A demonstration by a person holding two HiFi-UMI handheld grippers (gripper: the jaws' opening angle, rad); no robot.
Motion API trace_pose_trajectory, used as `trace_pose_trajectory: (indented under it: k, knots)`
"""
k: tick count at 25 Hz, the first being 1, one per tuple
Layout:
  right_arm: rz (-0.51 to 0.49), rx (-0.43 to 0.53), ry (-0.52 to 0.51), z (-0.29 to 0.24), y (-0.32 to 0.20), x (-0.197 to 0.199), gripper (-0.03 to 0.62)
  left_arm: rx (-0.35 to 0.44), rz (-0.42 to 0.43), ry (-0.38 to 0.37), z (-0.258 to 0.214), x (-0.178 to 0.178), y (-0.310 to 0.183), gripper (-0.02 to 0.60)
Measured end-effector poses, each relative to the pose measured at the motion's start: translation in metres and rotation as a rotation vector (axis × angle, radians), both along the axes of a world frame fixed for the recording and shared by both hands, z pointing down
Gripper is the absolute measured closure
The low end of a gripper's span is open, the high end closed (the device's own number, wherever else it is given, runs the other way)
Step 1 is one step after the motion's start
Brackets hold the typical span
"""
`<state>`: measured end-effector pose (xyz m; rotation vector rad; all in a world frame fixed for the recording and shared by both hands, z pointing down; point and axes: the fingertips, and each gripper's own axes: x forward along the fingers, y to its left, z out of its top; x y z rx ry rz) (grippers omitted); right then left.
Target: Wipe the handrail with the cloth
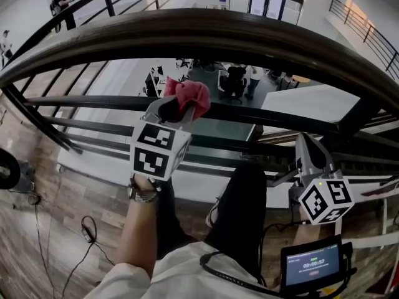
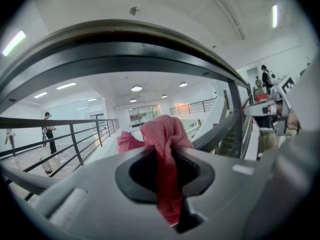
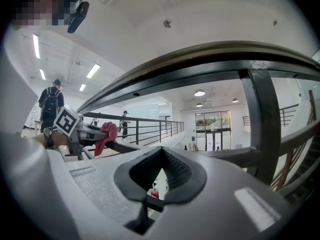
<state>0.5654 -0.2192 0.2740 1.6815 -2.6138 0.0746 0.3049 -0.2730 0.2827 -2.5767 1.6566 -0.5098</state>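
Overlooking an open atrium, the curved dark wooden handrail arcs above black metal rails; the left gripper view alone shows up close the left gripper with its jaws clamped on the crumpled red cloth; the head view shows that forearm raised, the cloth below the handrail, and the right gripper lower, jaws closed on nothing.

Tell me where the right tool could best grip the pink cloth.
Probably the bunched end of the cloth that sticks out past the left tool, approached from the right tool side. The rest is pinched between the jaws.
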Motion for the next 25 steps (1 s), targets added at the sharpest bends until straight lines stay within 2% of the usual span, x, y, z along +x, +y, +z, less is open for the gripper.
trace_pose_trajectory:
  k: [6, 13, 18, 25]
  knots:
    - [-0.003, 0.021, -0.043, -0.006, 0.001, 0.010, 0.591, -0.003, -0.012, -0.003, 0.002, 0.005, 0.005, 0.511]
    - [-0.038, 0.014, -0.013, 0.001, 0.002, -0.001, 0.591, -0.027, -0.006, -0.015, 0.009, 0.008, 0.008, 0.511]
    - [-0.041, 0.024, 0.050, 0.007, 0.004, 0.000, 0.591, -0.014, 0.007, -0.015, 0.015, 0.026, 0.011, 0.511]
    - [-0.030, 0.006, 0.055, 0.007, 0.003, 0.007, 0.591, 0.008, 0.026, -0.001, 0.010, 0.059, 0.011, 0.511]
